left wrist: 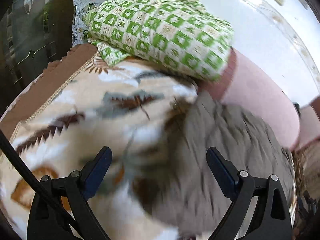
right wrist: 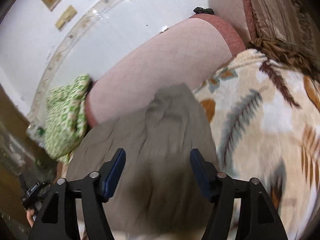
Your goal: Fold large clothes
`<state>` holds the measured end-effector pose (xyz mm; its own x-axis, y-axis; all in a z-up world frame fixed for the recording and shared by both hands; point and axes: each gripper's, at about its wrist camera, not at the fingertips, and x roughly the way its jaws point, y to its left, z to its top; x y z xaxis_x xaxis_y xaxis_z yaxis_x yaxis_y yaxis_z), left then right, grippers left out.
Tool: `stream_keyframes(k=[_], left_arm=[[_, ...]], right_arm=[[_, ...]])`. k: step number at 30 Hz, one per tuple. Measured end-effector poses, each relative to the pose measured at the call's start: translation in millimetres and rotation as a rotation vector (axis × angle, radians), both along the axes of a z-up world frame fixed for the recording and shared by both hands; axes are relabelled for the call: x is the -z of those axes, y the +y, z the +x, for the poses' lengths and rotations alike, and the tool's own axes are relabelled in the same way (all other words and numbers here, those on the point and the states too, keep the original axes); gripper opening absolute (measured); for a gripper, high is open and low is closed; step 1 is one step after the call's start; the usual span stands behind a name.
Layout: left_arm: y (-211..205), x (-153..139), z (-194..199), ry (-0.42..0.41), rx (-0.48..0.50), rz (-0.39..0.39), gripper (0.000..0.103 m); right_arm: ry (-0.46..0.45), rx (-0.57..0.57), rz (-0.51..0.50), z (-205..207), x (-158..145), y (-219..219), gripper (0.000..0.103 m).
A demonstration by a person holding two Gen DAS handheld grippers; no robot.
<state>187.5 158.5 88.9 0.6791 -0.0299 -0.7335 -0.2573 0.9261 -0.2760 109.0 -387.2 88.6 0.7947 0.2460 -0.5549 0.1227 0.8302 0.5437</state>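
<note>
Left tongs (left wrist: 159,161) spread wide, empty, above grey garment (left wrist: 230,150). Right tongs (right wrist: 157,163) likewise parted, nothing gripped, over the garment on leaf-print blanket (right wrist: 270,110). Green-checked pillow (left wrist: 160,26) beyond.

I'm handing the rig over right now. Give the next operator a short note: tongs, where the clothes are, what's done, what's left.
Left tongs: open, nothing between the pads.
Right tongs: open, also empty, above the grey garment.
Garment lies bunched on the leaf-print blanket, against the pink cushion; green patterned pillow sits beside it.
Done: unclear; frames are blurred and no tidy fold shows.
Left: regrasp the garment's edges, likely flatten it, then fold.
</note>
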Motion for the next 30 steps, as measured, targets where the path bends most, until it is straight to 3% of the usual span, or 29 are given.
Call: stream_keyframes(k=[5,8,14,15,21,30], left_arm=[[-37.2,3.4,-75.1,-0.041,-0.008,0.030,0.095],[-53.6,12.7,-93.3,-0.055,0.015,0.037,0.095],[-64.2,24.1,-90.7,-0.036,0.068,0.081,0.095],[-63.4,25.5,-90.0,-0.035,0.069,0.085,0.095],[-58.0,29.4,-86.9,-0.030,0.064,0.122,0.095],[-55.8,33.8,-78.2,-0.024,0.053,0.181,0.095]], right_arm=[[0.001,0.000,0.062,-60.9,23.3,26.7,0.078],[0.024,-0.006,0.042,-78.0,36.5,47.7,0.078],[0.037,-0.025,-0.099,-83.3,36.8,73.4,0.078],[0.033,-0.019,-0.106,-83.8,36.8,74.6,0.082],[0.058,0.016,-0.052,-72.5,53.0,76.7,0.085],[0.081,0.030,-0.058,-55.4,68.5,84.1,0.087]])
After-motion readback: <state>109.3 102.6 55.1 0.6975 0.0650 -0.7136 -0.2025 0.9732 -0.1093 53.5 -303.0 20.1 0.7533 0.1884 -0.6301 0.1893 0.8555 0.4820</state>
